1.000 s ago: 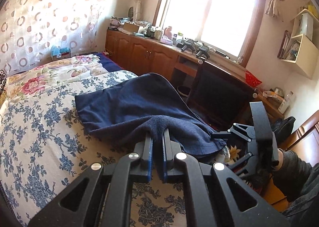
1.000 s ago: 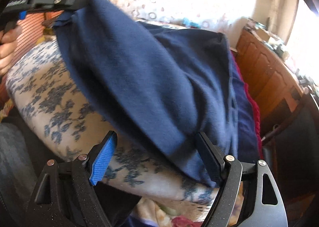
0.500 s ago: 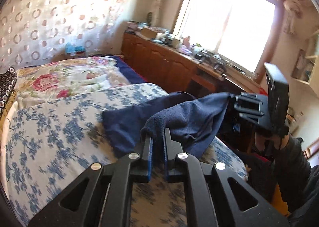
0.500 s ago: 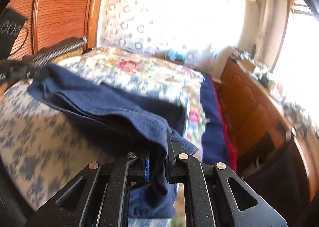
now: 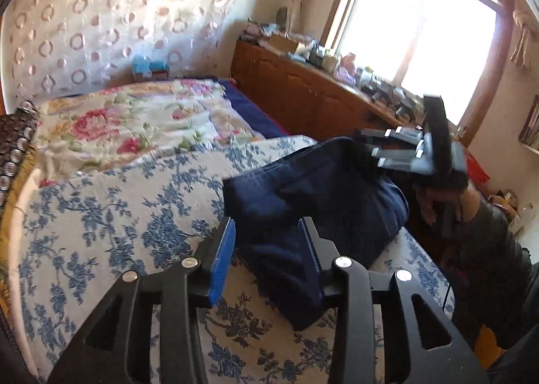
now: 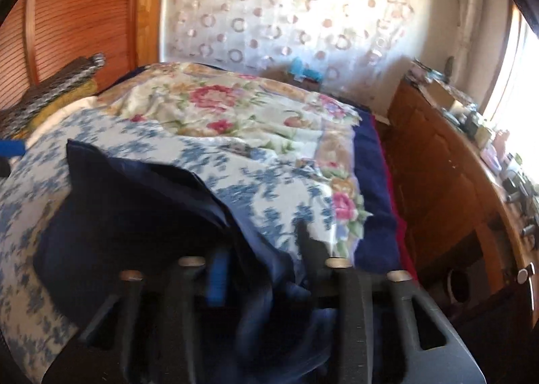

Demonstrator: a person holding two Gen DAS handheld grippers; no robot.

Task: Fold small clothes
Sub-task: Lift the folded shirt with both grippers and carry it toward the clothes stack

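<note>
A dark navy garment point(image 5: 316, 202) lies folded over on the blue-flowered bedspread point(image 5: 111, 215) near the bed's right edge. My left gripper point(image 5: 266, 249) is open, its jaws either side of the garment's near corner, not clamping it. My right gripper point(image 5: 387, 151) shows at the garment's far side in the left wrist view. In the blurred right wrist view the right gripper point(image 6: 259, 266) is open with navy garment point(image 6: 134, 215) cloth draped between and over its fingers.
A rose-patterned quilt point(image 5: 134, 127) covers the far part of the bed. A wooden cabinet run point(image 5: 303, 94) with clutter on top stands under the bright window. A wooden headboard panel point(image 6: 67, 20) rises at the left. The person's sleeve point(image 5: 488, 249) is at the right.
Both grippers carried the lifted edge over and laid it down, folding the garment. Both then opened and let go of the cloth.
</note>
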